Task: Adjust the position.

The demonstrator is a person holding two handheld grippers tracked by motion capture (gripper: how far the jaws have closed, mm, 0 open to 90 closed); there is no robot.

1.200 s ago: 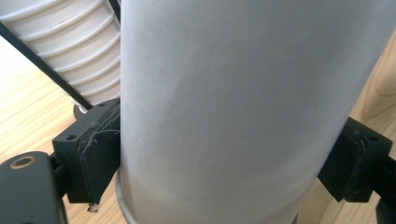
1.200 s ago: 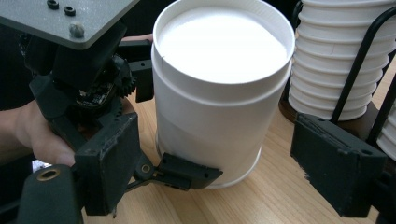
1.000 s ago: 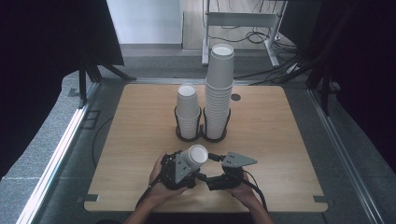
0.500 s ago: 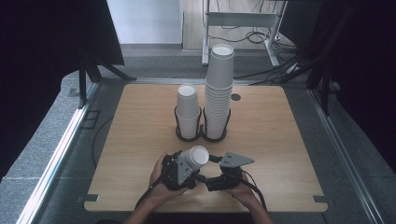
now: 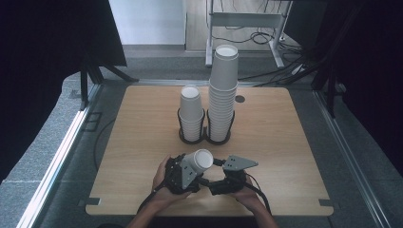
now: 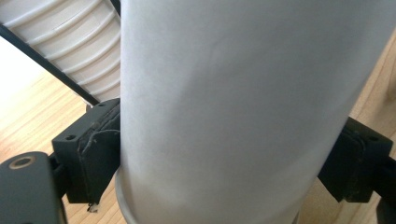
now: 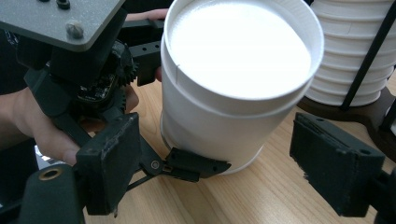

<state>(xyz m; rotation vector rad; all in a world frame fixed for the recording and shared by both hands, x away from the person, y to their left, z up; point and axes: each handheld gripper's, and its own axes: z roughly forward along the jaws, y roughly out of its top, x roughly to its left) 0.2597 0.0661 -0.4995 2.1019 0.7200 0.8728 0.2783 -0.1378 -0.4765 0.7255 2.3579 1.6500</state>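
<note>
Low in the high view, near the desk's [image 5: 285,156] front edge, our left hand-held gripper [image 5: 183,173] clamps a white paper cup [image 5: 197,162] by its side wall, tilted with the open mouth up and to the right. In the left gripper view both pads [image 6: 95,149] press the cup wall. Our right hand-held gripper [image 7: 233,163] stands wide, its jaws either side of the cup, touching nothing. To do this well, we judge we should close gently just under the rim, so the thin wall does not crush. Bare wood lies at left and right. Farther up the frame, the short stack [image 5: 191,114] and tall stack [image 5: 222,95] stand in their black holder [image 5: 205,138], best kept clear of.
</note>
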